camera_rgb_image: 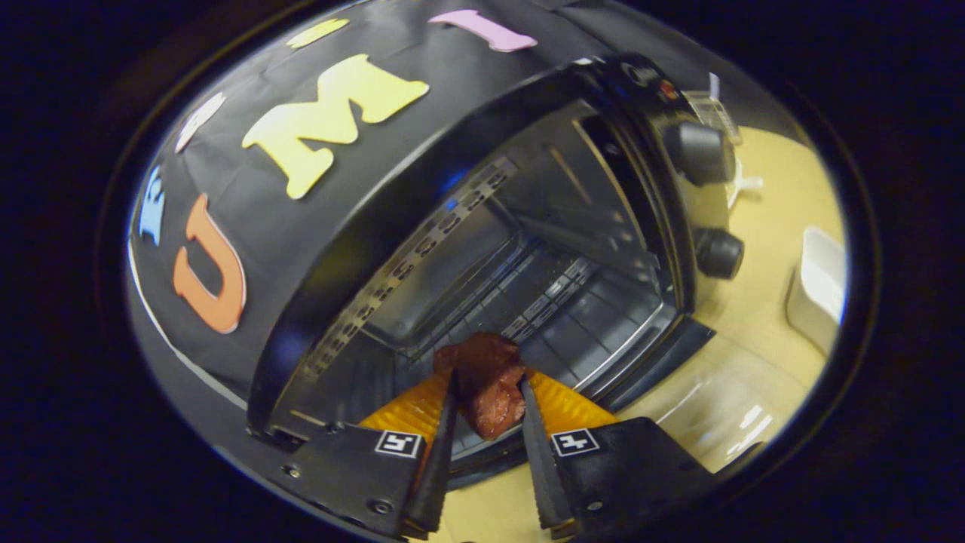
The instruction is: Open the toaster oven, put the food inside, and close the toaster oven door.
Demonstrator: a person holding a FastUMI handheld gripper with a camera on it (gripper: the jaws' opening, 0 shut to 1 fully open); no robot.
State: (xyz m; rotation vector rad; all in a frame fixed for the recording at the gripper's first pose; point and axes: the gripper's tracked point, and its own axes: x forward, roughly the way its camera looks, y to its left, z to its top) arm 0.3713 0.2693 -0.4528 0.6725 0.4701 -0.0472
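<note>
Wooden table, open toaster oven, hand-held gripper clamping food

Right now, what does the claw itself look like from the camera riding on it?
The claw has two long, narrow fingers with toothed inner edges. Each grows from a black angular block bearing a square black-and-white marker, with bare screw heads on the left-hand block. Ribbed orange parts flare outward beside the fingers.

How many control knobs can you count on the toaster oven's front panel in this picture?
2. One knob sits higher on the toaster oven's panel, the other knob below it, both beside the open cavity. The gripper holds the food at the opening. Others may be hidden.
</note>
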